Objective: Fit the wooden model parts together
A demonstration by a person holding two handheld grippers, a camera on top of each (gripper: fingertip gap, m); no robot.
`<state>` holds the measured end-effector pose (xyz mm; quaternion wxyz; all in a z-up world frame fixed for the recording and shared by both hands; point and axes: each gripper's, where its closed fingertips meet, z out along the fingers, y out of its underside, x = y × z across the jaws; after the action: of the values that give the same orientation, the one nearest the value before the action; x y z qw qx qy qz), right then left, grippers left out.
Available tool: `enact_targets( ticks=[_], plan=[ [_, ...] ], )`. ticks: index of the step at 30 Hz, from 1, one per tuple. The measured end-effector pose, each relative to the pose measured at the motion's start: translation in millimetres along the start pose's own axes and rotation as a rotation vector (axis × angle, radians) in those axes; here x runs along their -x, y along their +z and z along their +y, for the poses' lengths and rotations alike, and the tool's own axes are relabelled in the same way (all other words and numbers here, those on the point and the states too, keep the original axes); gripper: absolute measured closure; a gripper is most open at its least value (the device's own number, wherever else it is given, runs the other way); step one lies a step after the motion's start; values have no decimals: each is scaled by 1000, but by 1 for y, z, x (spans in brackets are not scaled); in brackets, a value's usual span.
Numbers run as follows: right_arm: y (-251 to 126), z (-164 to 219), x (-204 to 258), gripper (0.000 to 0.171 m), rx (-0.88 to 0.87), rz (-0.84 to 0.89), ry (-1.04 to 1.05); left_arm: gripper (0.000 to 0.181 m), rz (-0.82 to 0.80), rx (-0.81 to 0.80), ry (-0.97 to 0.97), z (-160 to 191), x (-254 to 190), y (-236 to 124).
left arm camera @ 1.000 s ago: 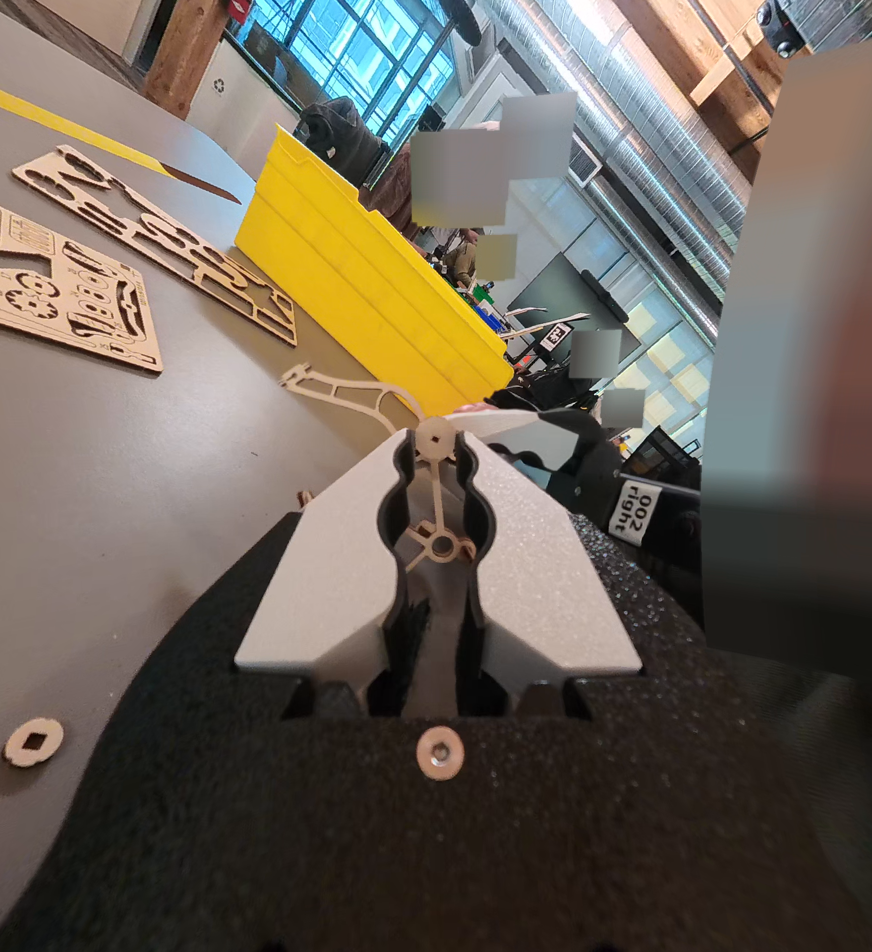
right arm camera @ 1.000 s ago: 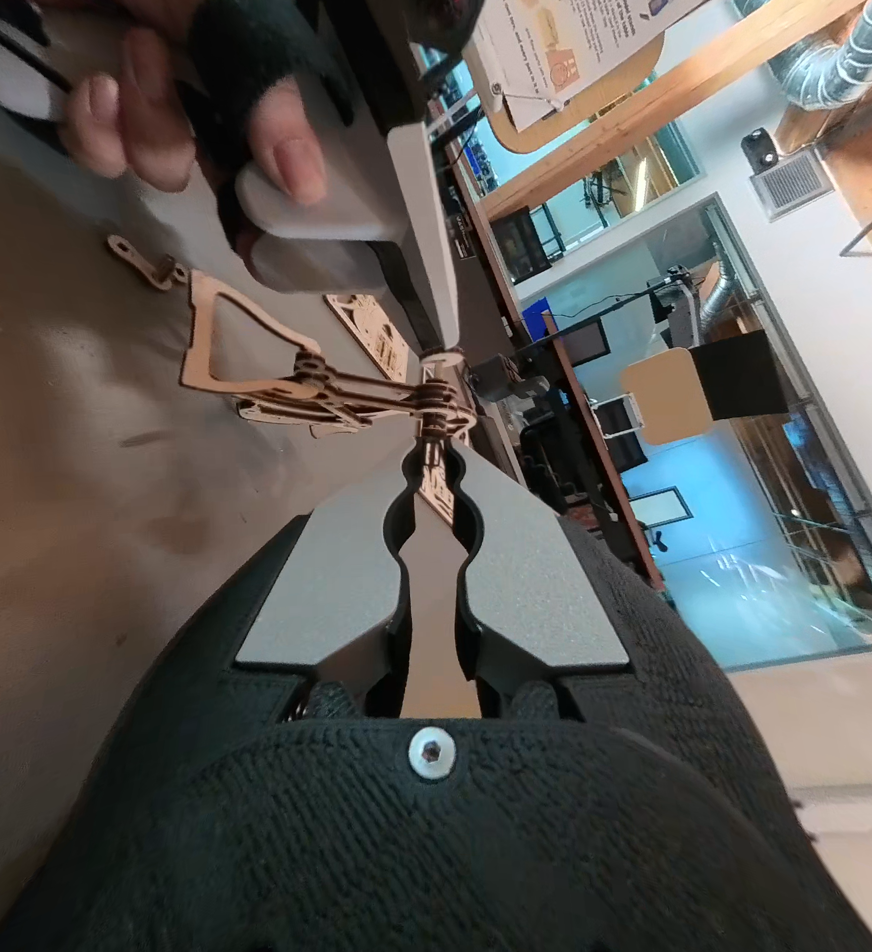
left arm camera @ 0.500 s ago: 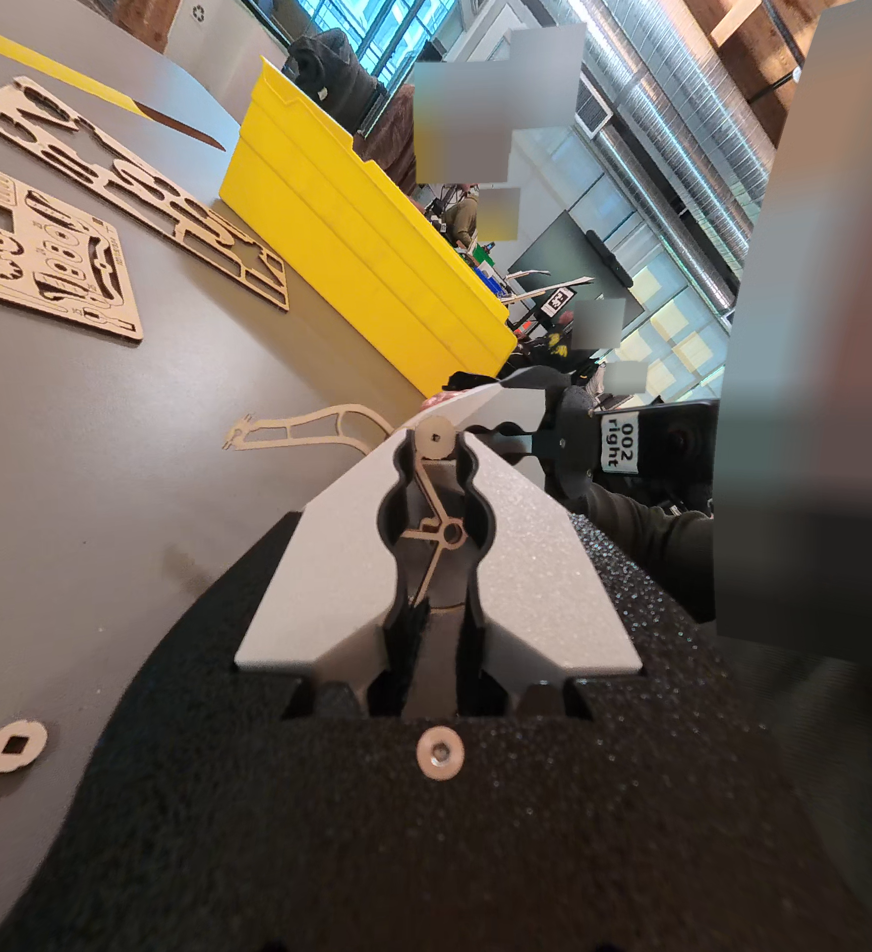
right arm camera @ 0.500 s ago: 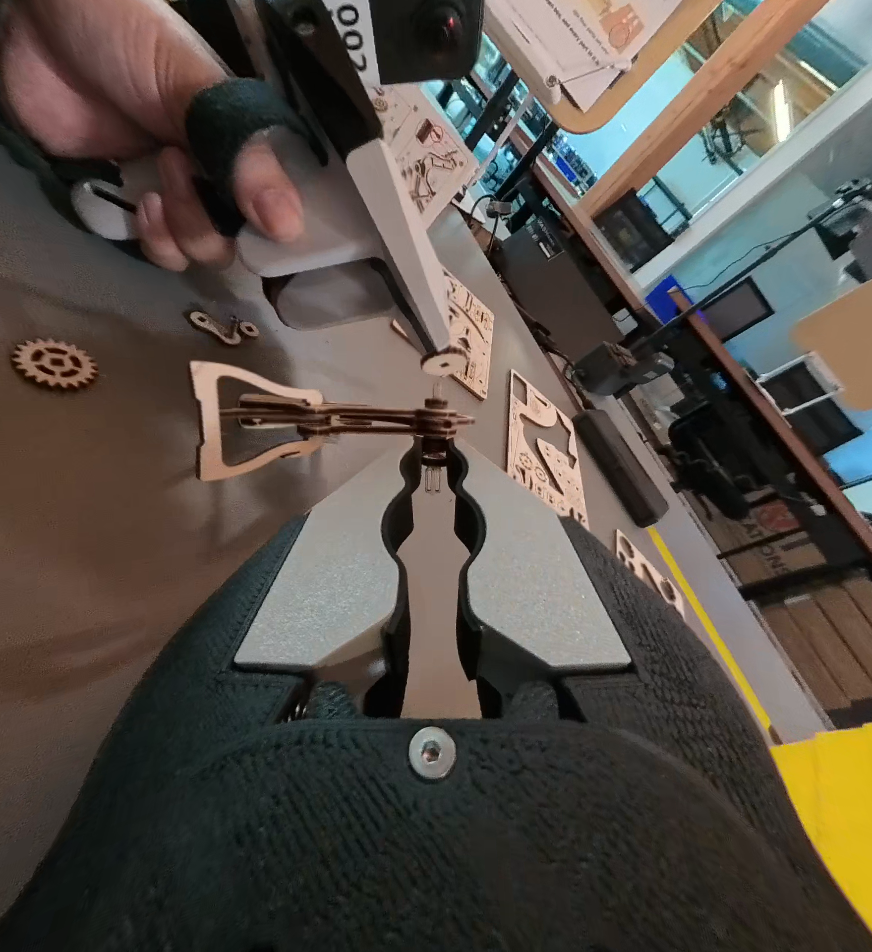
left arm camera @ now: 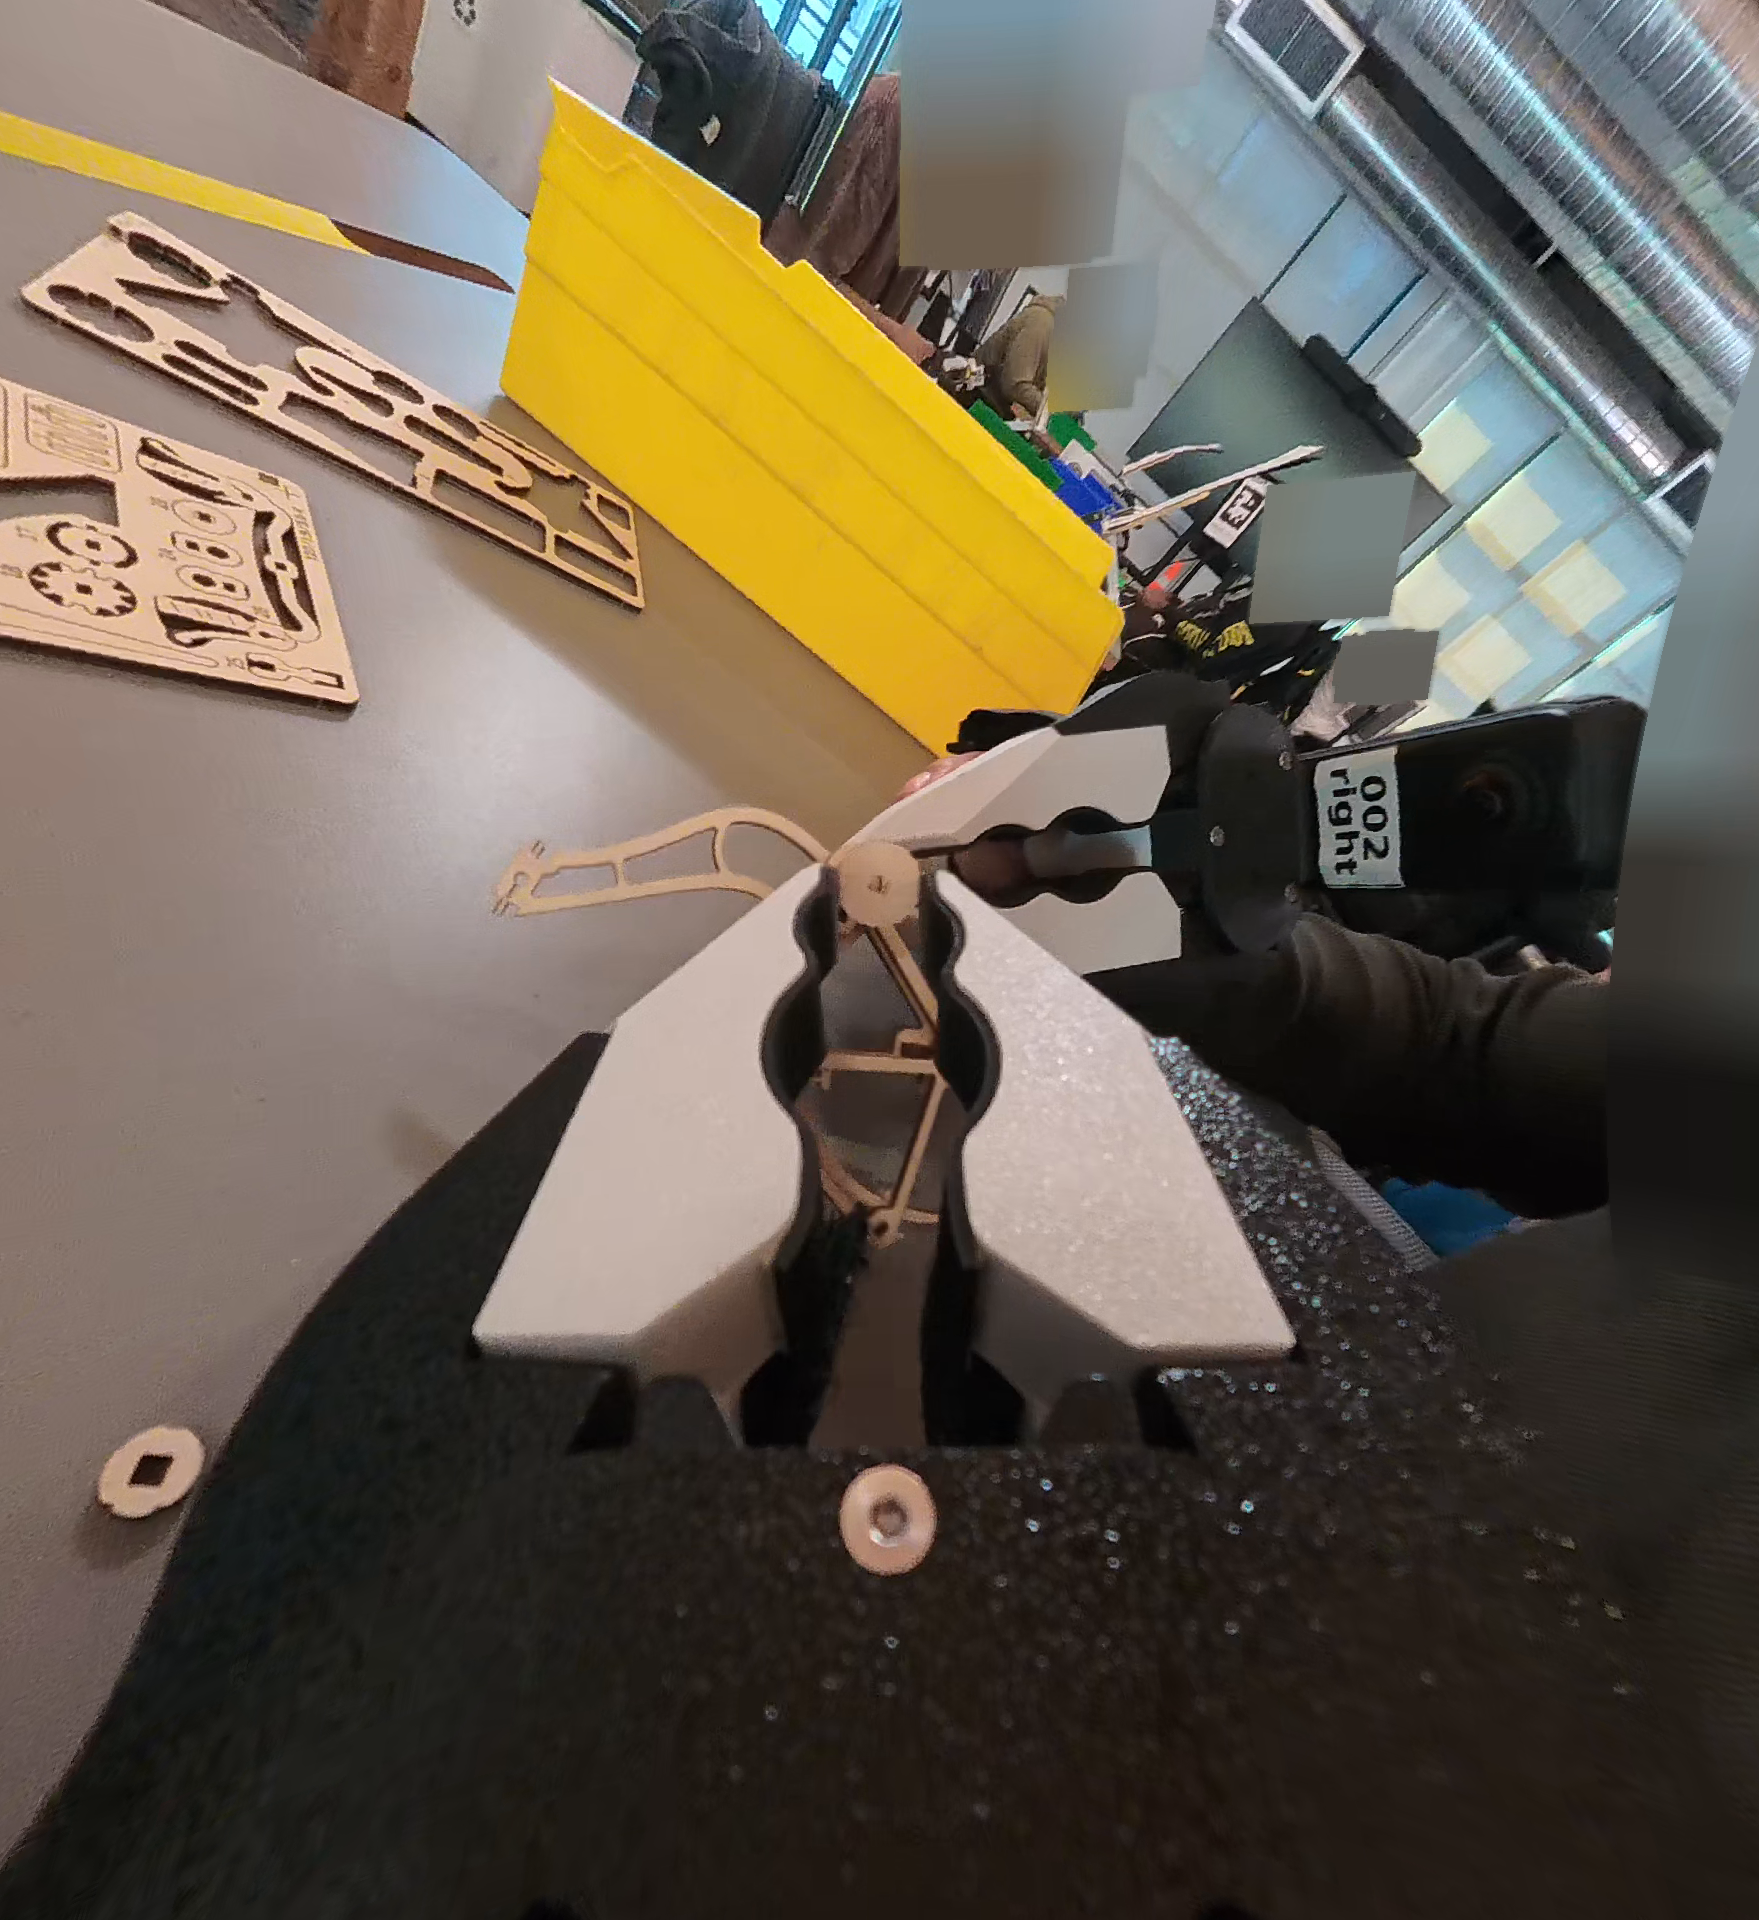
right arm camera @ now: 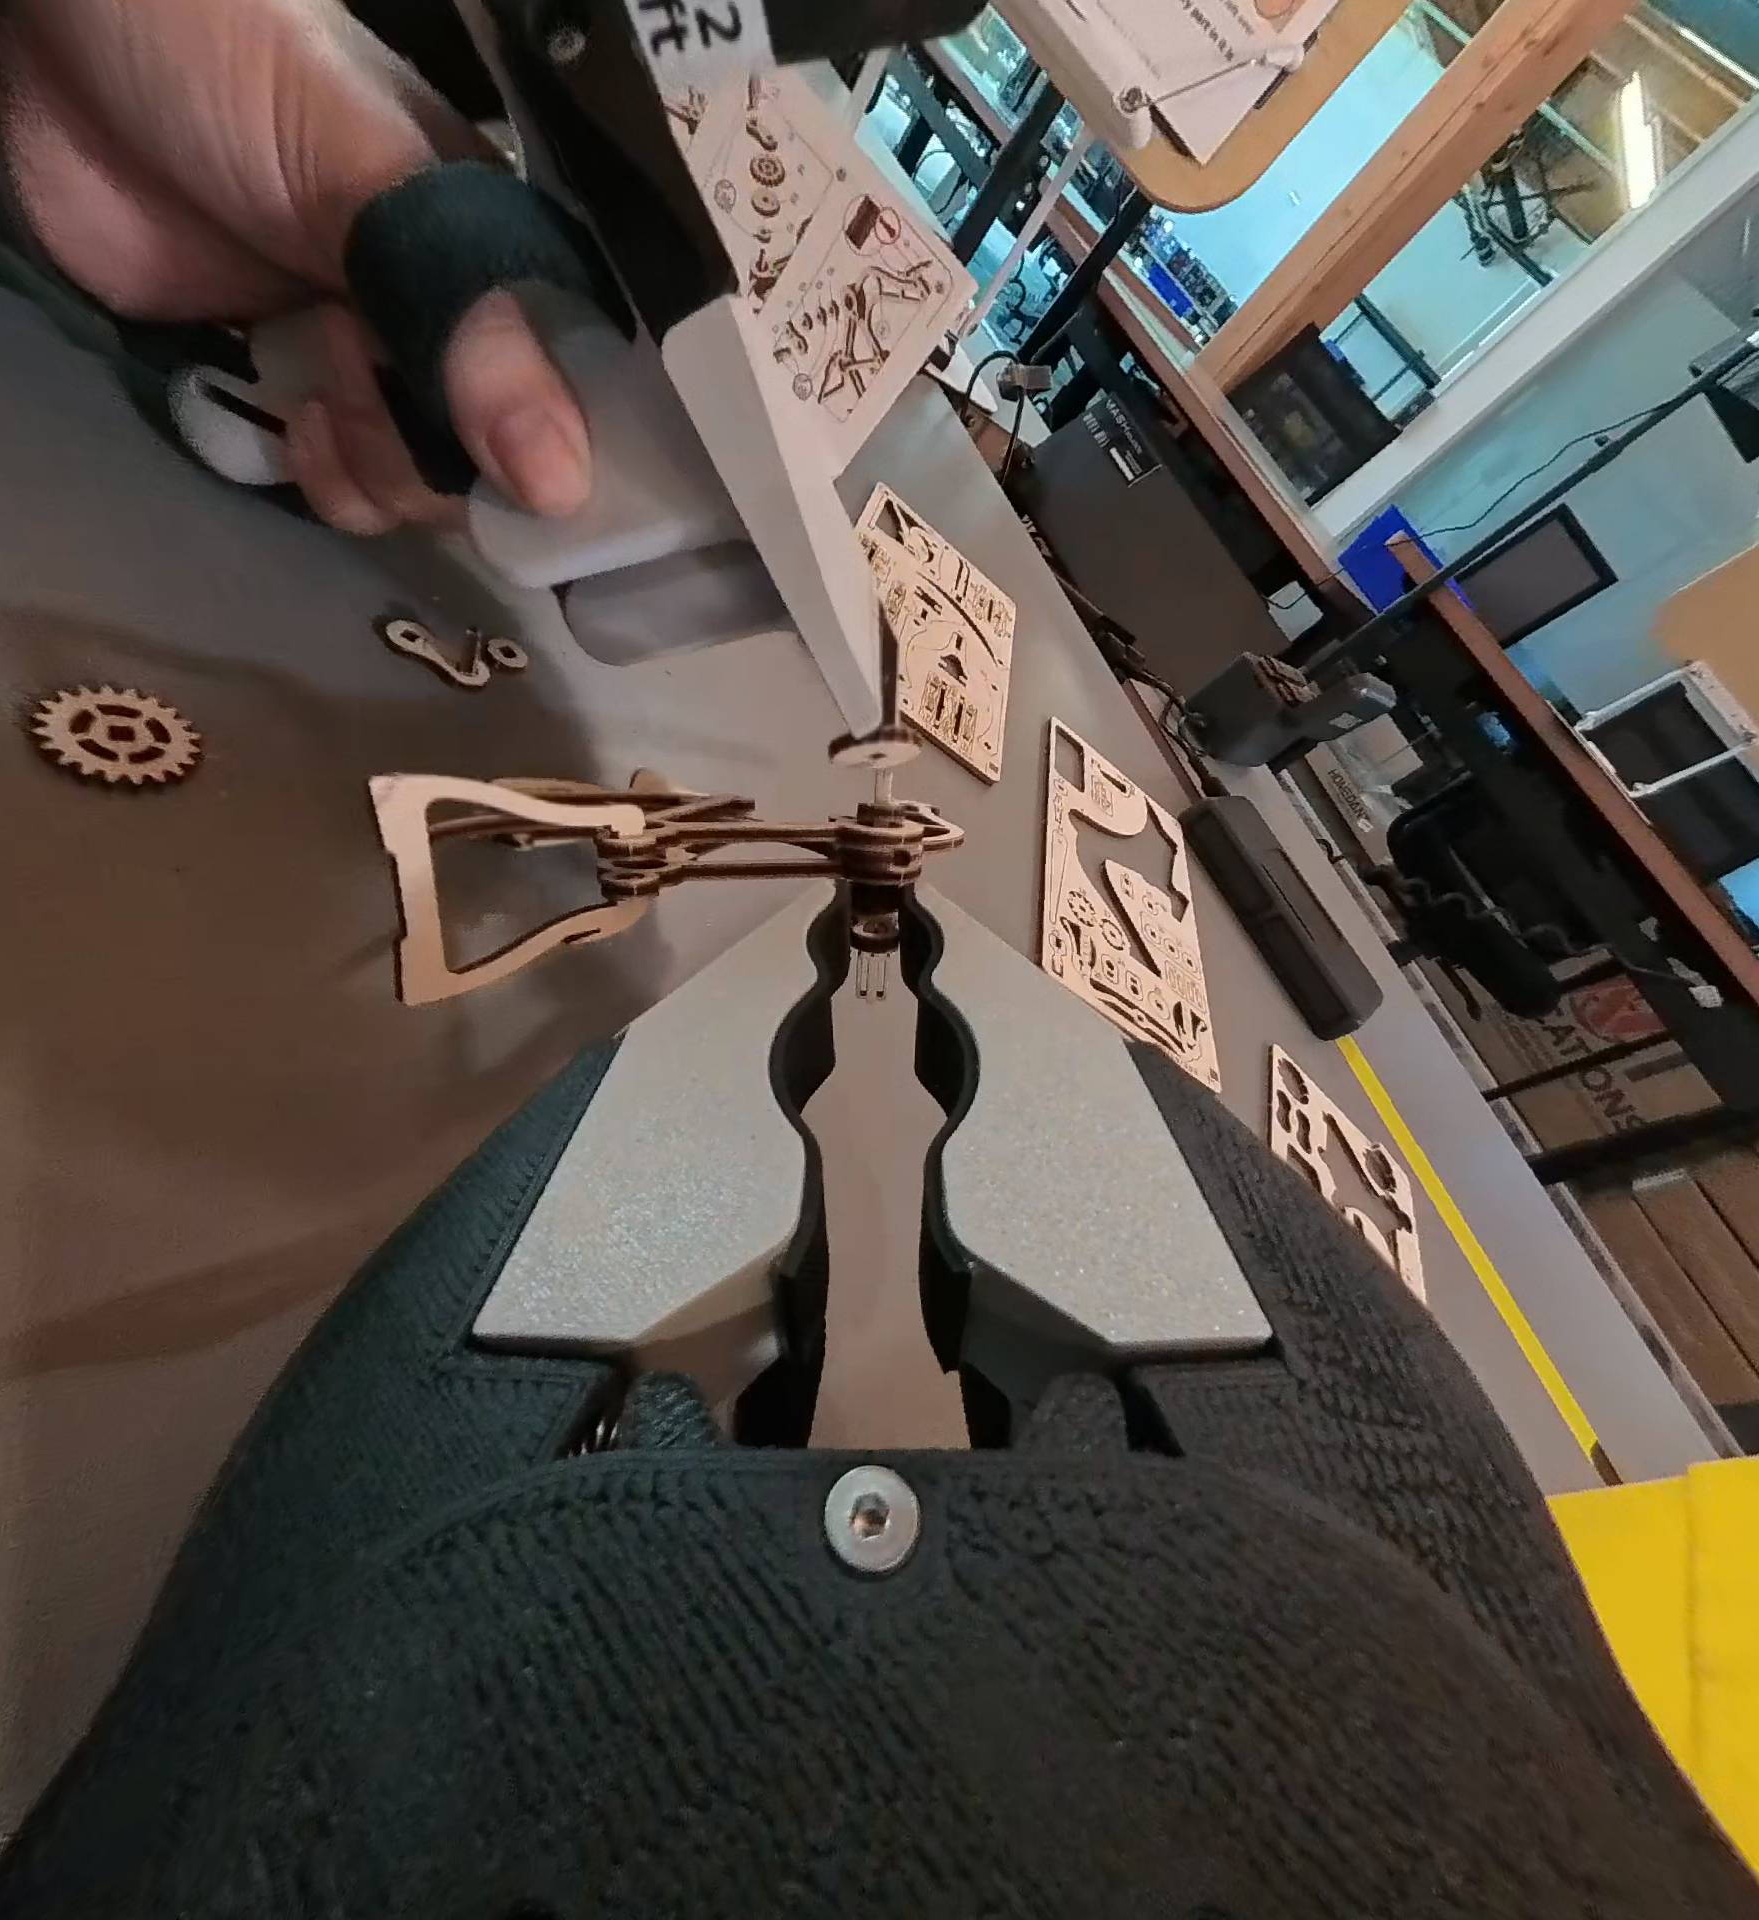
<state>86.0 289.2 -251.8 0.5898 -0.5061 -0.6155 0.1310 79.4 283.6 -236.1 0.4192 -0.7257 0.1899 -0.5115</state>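
My right gripper [right arm camera: 875, 914] is shut on the hub of a wooden model assembly [right arm camera: 542, 862], held level above the grey table [right arm camera: 179, 1143], its frame reaching left. A thin axle pin [right arm camera: 881, 781] sticks up from the hub. My left gripper [left arm camera: 879, 883] is shut on a small round wooden disc [left arm camera: 879, 881]. In the right wrist view the left gripper [right arm camera: 870, 722] comes down from above and the disc [right arm camera: 873, 746] sits at the pin's top end. The right gripper [left arm camera: 916, 831] also shows in the left wrist view, tip to tip with mine.
A yellow bin [left arm camera: 802, 436] stands behind. Punched wooden sheets [left arm camera: 179, 561] [right arm camera: 1124, 914] lie flat on the table. Loose parts lie about: a curved piece [left arm camera: 646, 862], a washer [left arm camera: 150, 1470], a gear [right arm camera: 116, 736], a small link [right arm camera: 454, 649]. An instruction sheet [right arm camera: 833, 281] lies farther back. Both grippers' tips are close together, under 4 cm apart.
The right gripper turned the assembly level. The left gripper brought the disc down over the axle pin, and both grippers drew closer together.
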Motion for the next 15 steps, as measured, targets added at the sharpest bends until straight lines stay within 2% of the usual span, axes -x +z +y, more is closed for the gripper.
enact_targets(
  ticks=[15],
  plan=[
    [0,2,7,164,7,-62,12,168,-13,50,5,5,4,1]
  ],
)
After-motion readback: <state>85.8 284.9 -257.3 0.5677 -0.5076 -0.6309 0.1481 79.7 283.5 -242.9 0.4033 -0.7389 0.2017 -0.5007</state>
